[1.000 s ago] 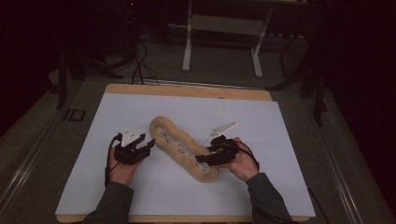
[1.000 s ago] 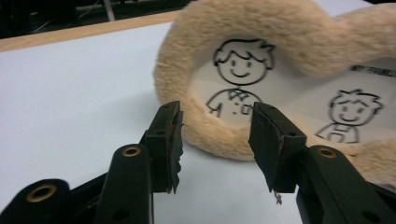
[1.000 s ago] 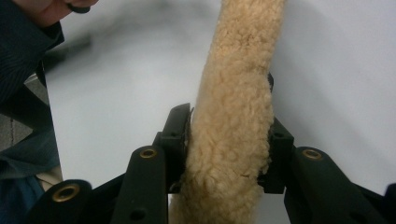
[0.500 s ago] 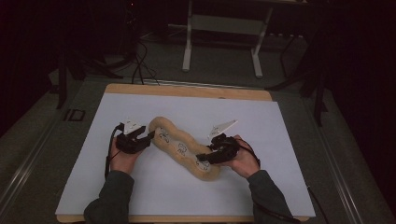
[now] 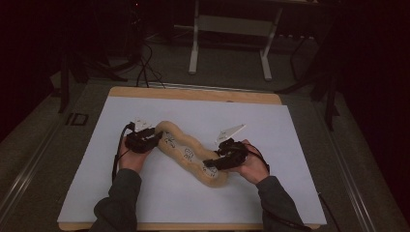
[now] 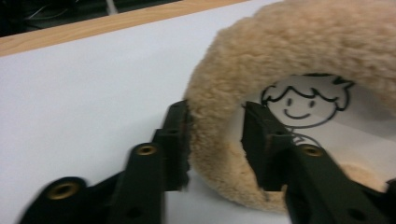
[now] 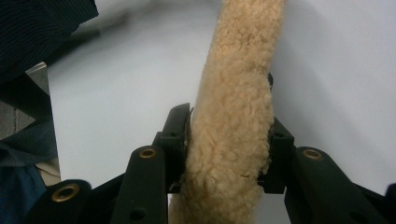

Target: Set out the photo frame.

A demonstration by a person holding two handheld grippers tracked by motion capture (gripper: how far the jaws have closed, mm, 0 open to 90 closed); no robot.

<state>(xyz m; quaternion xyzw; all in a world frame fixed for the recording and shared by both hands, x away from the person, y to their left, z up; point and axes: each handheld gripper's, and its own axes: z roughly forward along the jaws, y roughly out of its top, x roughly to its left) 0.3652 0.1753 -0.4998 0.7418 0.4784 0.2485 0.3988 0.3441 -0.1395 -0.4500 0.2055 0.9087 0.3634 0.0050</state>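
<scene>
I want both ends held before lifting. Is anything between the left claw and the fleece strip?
Nothing visible. The left claw has just been closing, and its jaws already straddle the fleece strip at its curled end. The right claw clamps the other end.

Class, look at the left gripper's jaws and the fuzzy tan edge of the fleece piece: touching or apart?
Touching. In the left gripper view the left gripper has just been closing, and both pads press the fuzzy tan edge between them.
</scene>
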